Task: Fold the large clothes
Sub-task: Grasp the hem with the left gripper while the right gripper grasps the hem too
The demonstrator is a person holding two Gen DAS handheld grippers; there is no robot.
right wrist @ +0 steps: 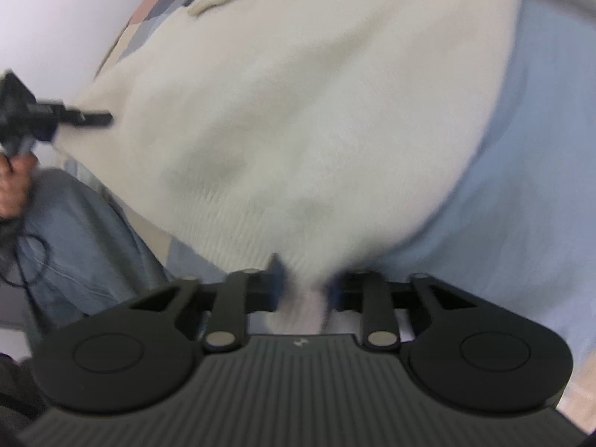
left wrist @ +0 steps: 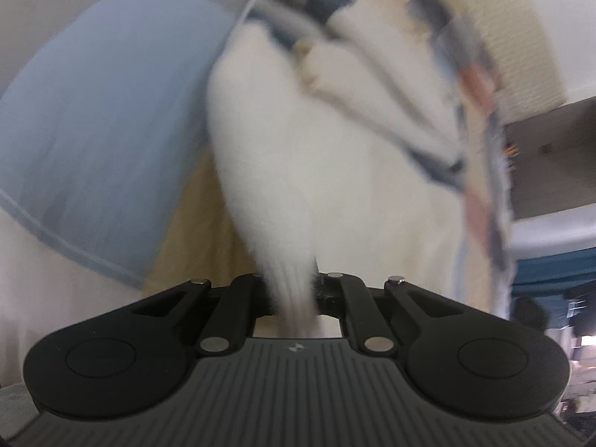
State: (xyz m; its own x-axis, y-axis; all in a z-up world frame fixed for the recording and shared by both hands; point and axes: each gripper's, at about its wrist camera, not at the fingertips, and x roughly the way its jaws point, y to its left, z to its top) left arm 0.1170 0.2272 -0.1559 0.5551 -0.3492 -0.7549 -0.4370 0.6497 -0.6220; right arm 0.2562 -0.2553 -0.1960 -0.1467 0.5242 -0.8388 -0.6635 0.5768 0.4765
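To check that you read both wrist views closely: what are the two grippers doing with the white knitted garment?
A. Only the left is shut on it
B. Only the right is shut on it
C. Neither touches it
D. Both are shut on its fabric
D: the white knitted garment is bunched and pinched in the left gripper and in the right gripper.

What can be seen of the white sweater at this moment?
The white sweater is a soft, fuzzy cream knit with dark blue trim at its far end. It hangs bunched and draped over a light blue sheet. The left gripper and the right gripper each pinch a gathered fold of it. The frames are blurred.
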